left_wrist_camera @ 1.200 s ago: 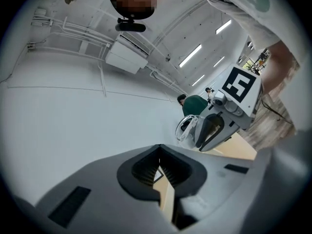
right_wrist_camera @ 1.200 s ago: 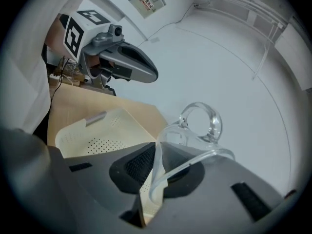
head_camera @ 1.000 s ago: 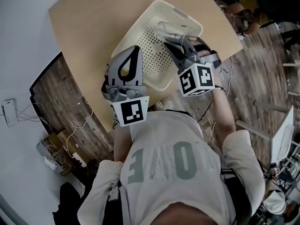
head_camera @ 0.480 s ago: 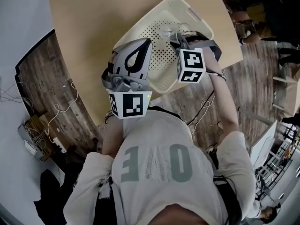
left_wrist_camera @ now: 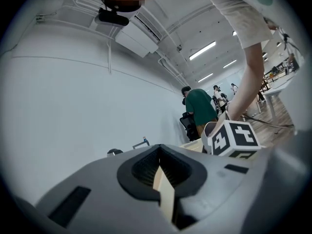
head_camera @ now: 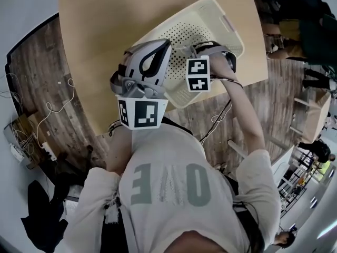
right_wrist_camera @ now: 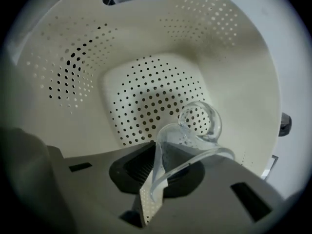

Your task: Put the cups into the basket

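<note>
A clear plastic cup [right_wrist_camera: 195, 128] lies tilted over the basket floor, and my right gripper [right_wrist_camera: 153, 179] is shut on its rim. The cream perforated basket [right_wrist_camera: 73, 82] fills the right gripper view. In the head view the basket [head_camera: 221, 22] sits at the table's near right corner, with the right gripper [head_camera: 196, 50] reaching down inside it below its marker cube [head_camera: 198, 74]. My left gripper [head_camera: 154, 62] is held over the basket's near left edge, shut, with nothing in it. Its jaws [left_wrist_camera: 161, 179] point up towards a wall.
The light wooden table [head_camera: 105, 30] stretches left of and beyond the basket. Cables [head_camera: 50, 109] lie on the dark plank floor to the left. A person in a green shirt [left_wrist_camera: 200, 108] stands far off in the left gripper view.
The right gripper has gone lower and further into the basket with the cup. The left gripper keeps its place at the basket's near left edge. The head view has swung.
</note>
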The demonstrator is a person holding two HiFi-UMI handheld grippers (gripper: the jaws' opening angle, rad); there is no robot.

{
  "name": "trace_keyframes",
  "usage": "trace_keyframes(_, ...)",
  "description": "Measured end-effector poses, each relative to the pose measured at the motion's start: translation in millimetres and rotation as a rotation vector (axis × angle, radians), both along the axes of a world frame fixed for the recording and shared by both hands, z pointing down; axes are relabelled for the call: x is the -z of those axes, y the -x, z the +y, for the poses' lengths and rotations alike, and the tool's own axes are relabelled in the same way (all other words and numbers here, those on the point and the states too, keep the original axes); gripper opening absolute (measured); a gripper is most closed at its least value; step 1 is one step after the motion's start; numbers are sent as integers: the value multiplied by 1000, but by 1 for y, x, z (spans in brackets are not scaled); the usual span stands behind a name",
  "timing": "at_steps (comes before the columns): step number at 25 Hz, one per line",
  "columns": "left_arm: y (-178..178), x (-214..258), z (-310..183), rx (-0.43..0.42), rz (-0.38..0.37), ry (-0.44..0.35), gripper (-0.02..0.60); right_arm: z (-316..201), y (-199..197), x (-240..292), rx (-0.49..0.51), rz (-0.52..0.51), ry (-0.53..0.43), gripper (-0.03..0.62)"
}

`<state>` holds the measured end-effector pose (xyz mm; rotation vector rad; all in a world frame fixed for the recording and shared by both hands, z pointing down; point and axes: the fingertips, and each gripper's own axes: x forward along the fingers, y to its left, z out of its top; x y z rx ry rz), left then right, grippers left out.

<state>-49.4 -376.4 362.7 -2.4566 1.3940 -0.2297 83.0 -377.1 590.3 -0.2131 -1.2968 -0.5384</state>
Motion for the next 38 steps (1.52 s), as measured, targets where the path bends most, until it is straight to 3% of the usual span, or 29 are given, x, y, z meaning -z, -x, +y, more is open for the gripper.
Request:
trace_keyframes(6, 10, -3, -2, 24, 8, 4, 8, 5, 2, -10, -16, 33, -3, 32)
trace_keyframes(12, 14, -3, -2, 38, 16, 13, 8, 2, 10, -7, -172, -34, 0, 40)
trace_keyframes(15, 15, -1, -2, 43, 20, 6, 8, 1, 17, -4, -182, -95, -23, 92)
trace_keyframes(17, 16, 1, -2, 46, 22, 0, 8, 4, 18, -4, -201, -114, -14, 167)
trace_keyframes(25, 13, 13, 7, 29, 12, -30, 8, 5, 22, 13, -260, -213, -23, 227)
trace_keyframes(33, 4, 32, 25, 8, 2, -81, 8, 7, 18, 57, -261, -284, -150, 235)
trace_keyframes(38, -8, 54, 37, -14, -3, -129, 8, 14, 27, 114, -220, -398, -244, 235)
